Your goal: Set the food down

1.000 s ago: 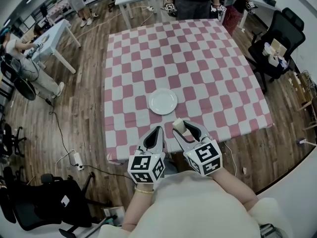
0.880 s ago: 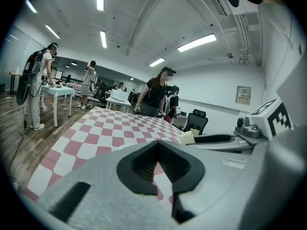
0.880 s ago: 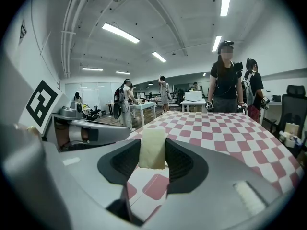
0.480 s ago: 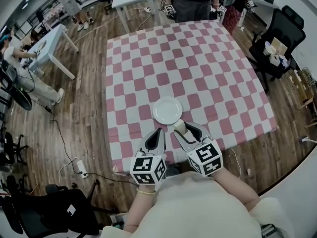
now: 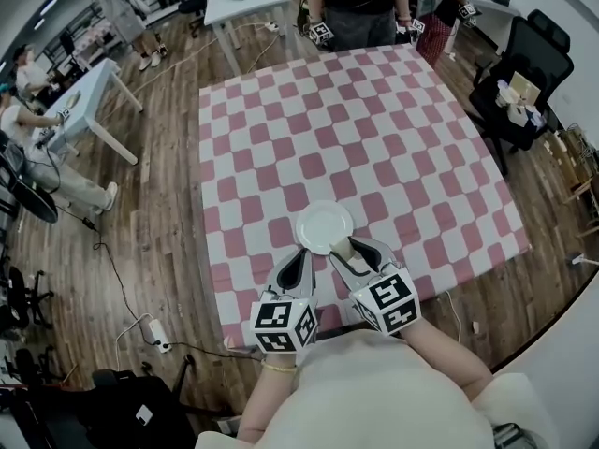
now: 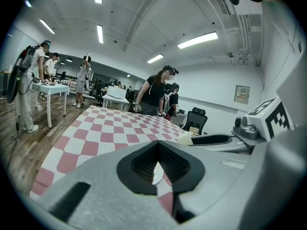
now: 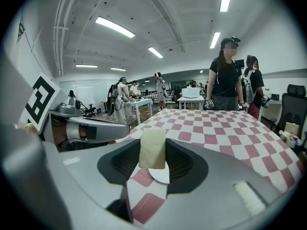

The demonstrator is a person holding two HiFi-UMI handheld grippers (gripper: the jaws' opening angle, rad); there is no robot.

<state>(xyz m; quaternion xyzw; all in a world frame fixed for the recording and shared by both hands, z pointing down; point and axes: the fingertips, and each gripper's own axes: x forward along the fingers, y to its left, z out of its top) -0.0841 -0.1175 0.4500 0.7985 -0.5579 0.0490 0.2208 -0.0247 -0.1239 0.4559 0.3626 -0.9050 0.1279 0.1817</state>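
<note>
Rt gripper clamps a pale cream food block upright btwn its jaws, over the near rim of the white plate, lower centre of head view. That's prob. to line the block up so it lands on the plate, not the checked cloth. Left gripper is empty, jaws pinched together w/ only a sliver of gap, parked just beside the rt one, out of the way. Both wrists sit tucked close to the body, grippers pointing fwd over the cloth's near edge.

Pale upright food slab near plate
</note>
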